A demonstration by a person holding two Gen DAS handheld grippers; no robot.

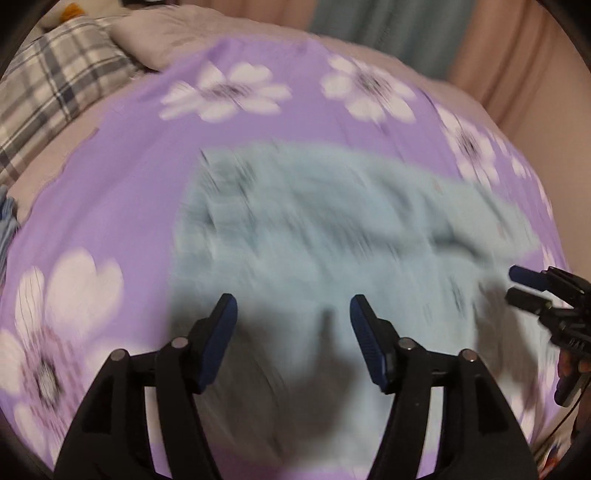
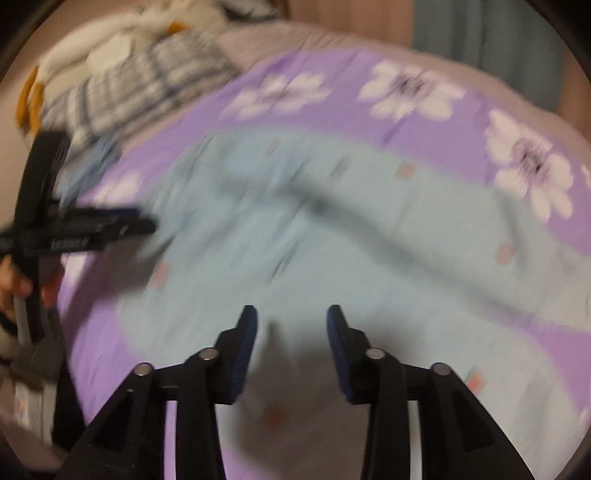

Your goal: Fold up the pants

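Light blue pants point(image 1: 314, 229) with small printed marks lie spread on a purple flowered bedsheet point(image 1: 122, 192); both views are motion-blurred. My left gripper point(image 1: 293, 306) is open and empty, hovering above the near part of the pants. My right gripper point(image 2: 291, 314) is open and empty above the pants point(image 2: 332, 240) too. The right gripper shows at the right edge of the left wrist view point(image 1: 532, 288). The left gripper shows at the left of the right wrist view point(image 2: 122, 221), over the pants' left end.
A plaid pillow point(image 1: 51, 81) and a beige pillow point(image 1: 162, 33) lie at the bed's far left. A white and orange plush toy point(image 2: 110, 40) sits beyond. Curtains point(image 1: 406, 26) hang behind the bed. The sheet point(image 2: 443, 129) has purple margin around the pants.
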